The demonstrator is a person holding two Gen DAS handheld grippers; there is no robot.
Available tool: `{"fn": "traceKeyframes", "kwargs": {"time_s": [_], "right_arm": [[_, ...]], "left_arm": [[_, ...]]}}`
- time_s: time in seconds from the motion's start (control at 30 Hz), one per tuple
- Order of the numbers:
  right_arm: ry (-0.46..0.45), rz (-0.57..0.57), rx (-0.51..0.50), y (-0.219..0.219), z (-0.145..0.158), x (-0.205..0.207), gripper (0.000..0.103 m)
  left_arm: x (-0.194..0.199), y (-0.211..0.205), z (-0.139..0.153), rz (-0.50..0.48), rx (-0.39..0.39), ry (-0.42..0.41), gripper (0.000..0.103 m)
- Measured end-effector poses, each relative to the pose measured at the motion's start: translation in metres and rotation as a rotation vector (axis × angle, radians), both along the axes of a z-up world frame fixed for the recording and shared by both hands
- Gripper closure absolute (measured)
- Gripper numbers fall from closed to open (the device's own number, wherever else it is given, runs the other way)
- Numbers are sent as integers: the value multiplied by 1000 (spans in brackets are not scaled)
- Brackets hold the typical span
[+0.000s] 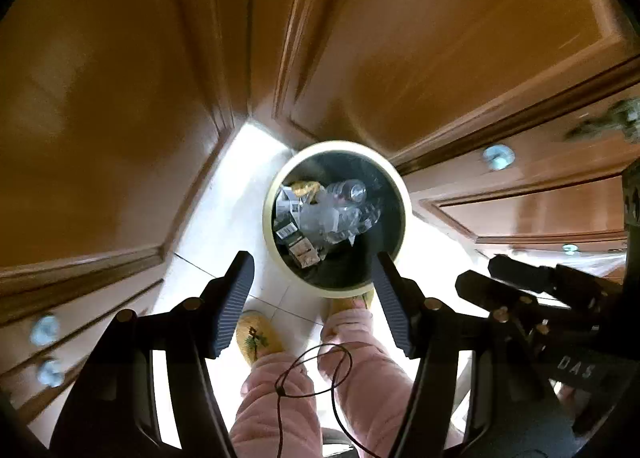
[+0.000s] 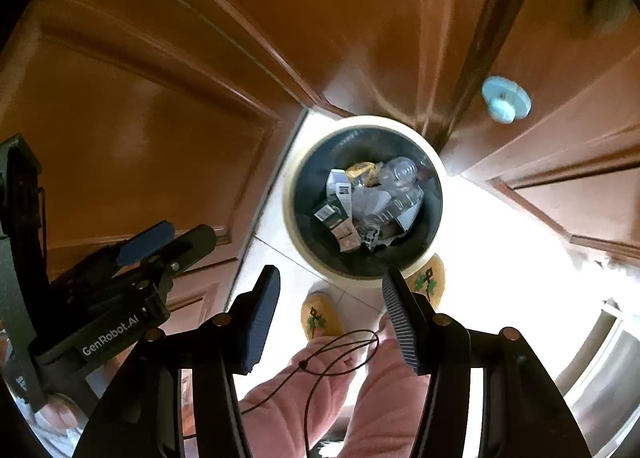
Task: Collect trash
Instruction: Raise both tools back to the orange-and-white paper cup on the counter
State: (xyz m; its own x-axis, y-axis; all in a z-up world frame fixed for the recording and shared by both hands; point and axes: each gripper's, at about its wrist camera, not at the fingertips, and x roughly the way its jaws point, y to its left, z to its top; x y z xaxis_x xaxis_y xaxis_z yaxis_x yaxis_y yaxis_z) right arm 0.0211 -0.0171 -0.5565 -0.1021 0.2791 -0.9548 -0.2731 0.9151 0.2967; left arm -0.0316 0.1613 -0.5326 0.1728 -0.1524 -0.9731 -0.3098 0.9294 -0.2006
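Note:
A round cream-rimmed trash bin [image 1: 404,214] with a dark liner stands on the white tile floor in a corner of wooden cabinets. It also shows in the right wrist view [image 2: 290,214]. Inside lie a clear plastic bottle [image 1: 352,191], crumpled clear plastic and printed paper scraps [image 1: 288,232]. The same trash [image 2: 360,206] shows from the right. My left gripper [image 1: 312,298] is open and empty, held high above the bin's near edge. My right gripper [image 2: 330,306] is open and empty, also above the near edge. Each gripper shows in the other's view [image 1: 532,290] [image 2: 160,246].
Brown wooden cabinet doors [image 1: 100,98] with pale blue knobs [image 2: 506,98] surround the bin on the left, back and right. The person's yellow slippers [image 1: 256,336] and pink trouser legs [image 1: 360,374] stand just before the bin. A thin black cord [image 1: 316,374] loops below the grippers.

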Motion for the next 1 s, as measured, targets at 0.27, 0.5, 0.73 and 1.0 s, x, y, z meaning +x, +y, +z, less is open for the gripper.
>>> {"fn": "traceKeyframes", "kwargs": {"time_s": [0.27,0.5,0.73,1.0], "right_arm": [[-136,9,75,3,146,16,49],[-323,24,153,-4,281,38,49],[-480,-19,209,-22,382,70,42],[-602,-70,219,-46,446,118,35]], "left_arm": [[21,-4,151,-53,50,-137,45],[59,-20,275,-93,93,-303,45],[102,-33,362,-114,138,-419,44],[150,-37,410,-82,158,-481,39]]}}
